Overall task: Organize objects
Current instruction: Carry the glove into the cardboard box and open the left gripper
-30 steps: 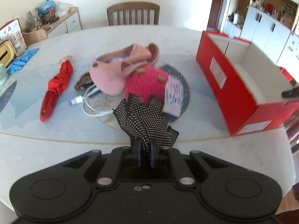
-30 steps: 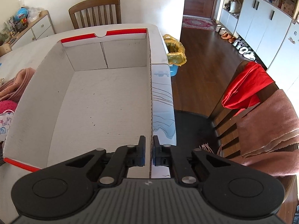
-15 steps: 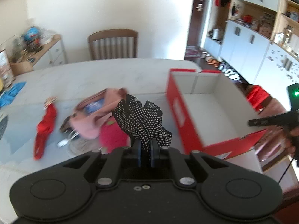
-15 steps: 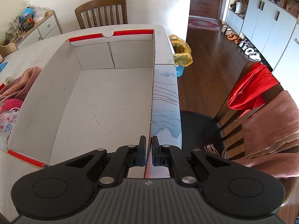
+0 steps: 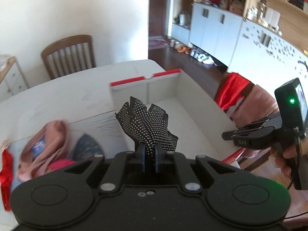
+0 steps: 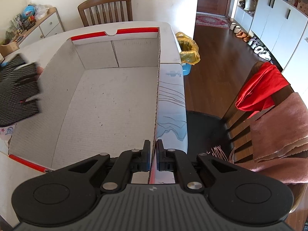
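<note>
My left gripper (image 5: 149, 154) is shut on a pair of black gloves with white dots (image 5: 146, 123), held in the air at the left side of the red cardboard box (image 5: 192, 115). The same gloves (image 6: 17, 90) show blurred at the left edge of the right wrist view, beside the box's left wall. The box (image 6: 115, 104) is open-topped, white inside and holds nothing. My right gripper (image 6: 152, 154) is shut on the box's right wall near its front corner. In the left wrist view, that gripper (image 5: 227, 134) reaches in from the right in a person's hand.
On the white table (image 5: 57, 100) to the left lie a pink bag (image 5: 48, 144), a pink fuzzy thing (image 5: 59, 163), a dark mat (image 5: 86, 148) and a red cloth (image 5: 5, 173). A chair with red and pink cloths (image 6: 269, 100) stands right of the table. Another chair (image 6: 105, 7) stands at the far side.
My left gripper has carried the gloves up and to the right, from over the pile on the table to the box's left side. The right gripper has kept its hold on the box wall.
</note>
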Demonstrator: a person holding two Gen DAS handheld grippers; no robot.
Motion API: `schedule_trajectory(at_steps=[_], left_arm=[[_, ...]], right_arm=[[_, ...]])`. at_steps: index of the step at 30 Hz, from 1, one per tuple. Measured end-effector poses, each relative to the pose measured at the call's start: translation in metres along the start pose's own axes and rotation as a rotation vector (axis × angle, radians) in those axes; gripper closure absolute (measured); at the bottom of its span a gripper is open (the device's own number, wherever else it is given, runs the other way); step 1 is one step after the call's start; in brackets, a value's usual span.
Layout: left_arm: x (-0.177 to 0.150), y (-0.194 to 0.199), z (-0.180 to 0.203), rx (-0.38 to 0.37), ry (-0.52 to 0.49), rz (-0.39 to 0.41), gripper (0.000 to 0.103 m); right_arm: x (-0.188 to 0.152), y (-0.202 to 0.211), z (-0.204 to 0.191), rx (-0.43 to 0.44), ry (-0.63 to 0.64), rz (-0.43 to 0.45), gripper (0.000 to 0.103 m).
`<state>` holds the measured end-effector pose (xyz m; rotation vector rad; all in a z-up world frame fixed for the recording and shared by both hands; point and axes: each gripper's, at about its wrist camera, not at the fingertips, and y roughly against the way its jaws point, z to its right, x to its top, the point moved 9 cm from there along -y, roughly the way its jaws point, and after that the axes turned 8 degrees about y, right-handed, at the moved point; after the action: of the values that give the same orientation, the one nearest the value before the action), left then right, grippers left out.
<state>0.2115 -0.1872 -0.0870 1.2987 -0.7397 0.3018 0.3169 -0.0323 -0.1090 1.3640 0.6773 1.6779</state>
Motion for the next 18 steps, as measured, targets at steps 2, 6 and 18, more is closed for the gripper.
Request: schedule_trajectory(at_steps=[2, 6, 18], left_arm=[[0.001, -0.014, 0.011, -0.001, -0.027, -0.017, 0.095], [-0.004, -0.042, 0.029, 0.008, -0.083, -0.064, 0.095], [-0.018, -0.115, 0.031, 0.032, -0.095, -0.240, 0.093]], right_arm=[[0.000, 0.000, 0.000, -0.001, 0.007, -0.001, 0.099], [0.000, 0.000, -0.001, 0.001, 0.011, -0.001, 0.099], [0.002, 0.000, -0.001, 0.007, 0.002, -0.012, 0.098]])
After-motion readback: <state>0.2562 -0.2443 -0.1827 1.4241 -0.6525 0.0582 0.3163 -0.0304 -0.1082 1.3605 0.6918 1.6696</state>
